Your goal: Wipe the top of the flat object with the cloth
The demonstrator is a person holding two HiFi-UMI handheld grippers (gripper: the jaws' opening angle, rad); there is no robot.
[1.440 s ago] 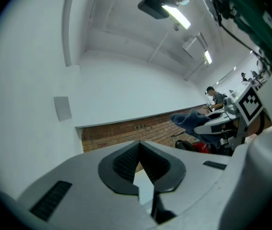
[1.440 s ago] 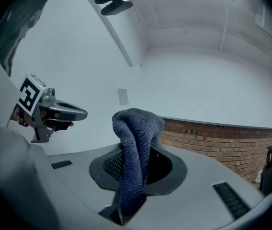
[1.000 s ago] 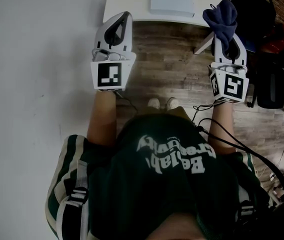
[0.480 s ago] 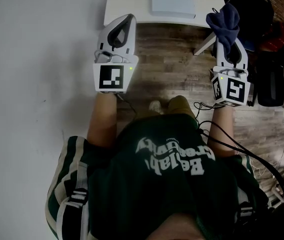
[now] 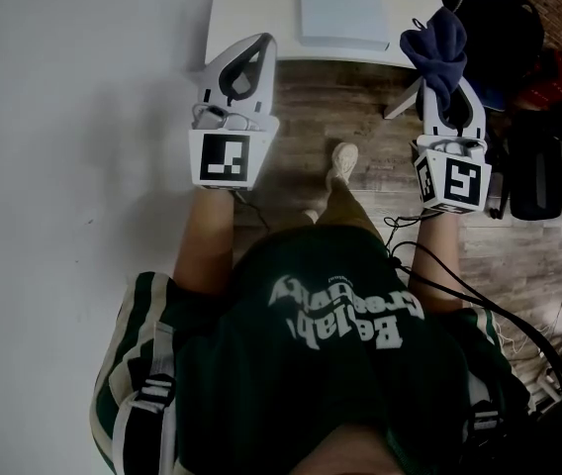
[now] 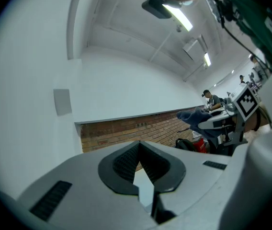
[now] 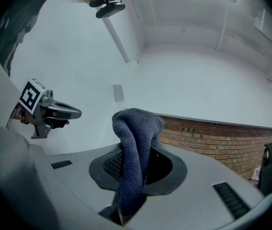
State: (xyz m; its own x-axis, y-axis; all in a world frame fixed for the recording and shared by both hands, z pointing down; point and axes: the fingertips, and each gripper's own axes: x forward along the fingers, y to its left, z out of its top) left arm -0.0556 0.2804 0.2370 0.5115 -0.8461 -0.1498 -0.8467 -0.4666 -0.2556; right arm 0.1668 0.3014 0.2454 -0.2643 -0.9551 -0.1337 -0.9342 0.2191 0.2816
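- Wooden floor (image 5: 360, 107) lies below me, with a white wall (image 5: 63, 117) along my left and a white table (image 5: 251, 3) ahead of me.
- On the table lies the flat object (image 5: 340, 3), a pale grey slab close to the table's front edge, with nothing on top of it.
- My left gripper (image 5: 259, 43) hovers at the table's front edge near its left corner. Its jaw tips are pressed together with nothing between them.
- My right gripper (image 5: 444, 82) hangs just off the table's front right corner, jaws clamped on the cloth (image 5: 437, 40).
- The cloth is a dark blue knit bundle that bulges out past the jaw tips. It sits beside the table's right corner, apart from the flat object.
- One of my shoes (image 5: 342, 161) stands on the floor short of the table, between the two grippers.
- Dark bags (image 5: 504, 18) sit on the floor to the right of the table.
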